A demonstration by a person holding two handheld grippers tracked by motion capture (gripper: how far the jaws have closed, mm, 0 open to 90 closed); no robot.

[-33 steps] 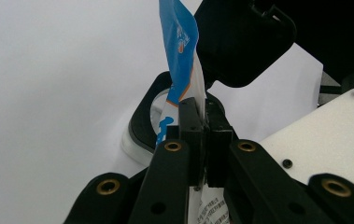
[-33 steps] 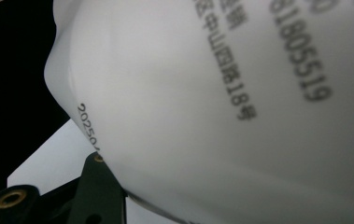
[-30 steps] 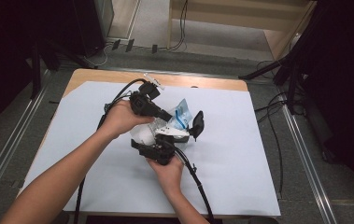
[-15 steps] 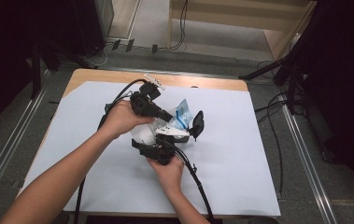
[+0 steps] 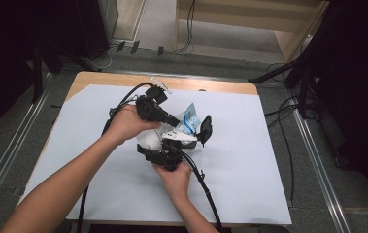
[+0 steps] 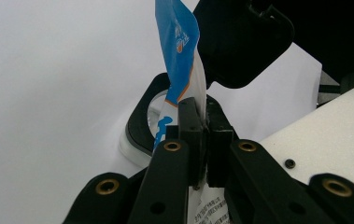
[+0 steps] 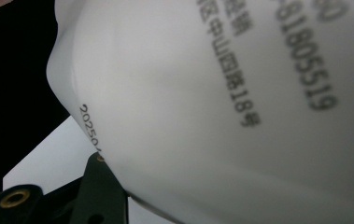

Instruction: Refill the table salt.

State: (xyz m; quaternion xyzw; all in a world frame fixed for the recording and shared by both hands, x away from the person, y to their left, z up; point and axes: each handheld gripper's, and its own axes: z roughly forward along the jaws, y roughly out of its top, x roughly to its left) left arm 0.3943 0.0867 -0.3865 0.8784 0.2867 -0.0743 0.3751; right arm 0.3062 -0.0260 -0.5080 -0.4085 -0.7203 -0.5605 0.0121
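while our left gripper (image 6: 201, 135) pinches the blue-white pouch (image 6: 182, 60) by its edge, jaws fully closed on it, our right gripper (image 5: 172, 148) sits partly open around the pouch's white body. we count one pouch, two grippers. right gripper view shows printed digits on the pouch (image 7: 221, 107); high view shows the table (image 5: 99, 80).

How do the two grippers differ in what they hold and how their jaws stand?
The left gripper is shut flat on the thin blue-and-white packet; the right gripper stands wider, around the bulky white container. The left grips from above, the right from the person's side. Both are hand-held over the white sheet.
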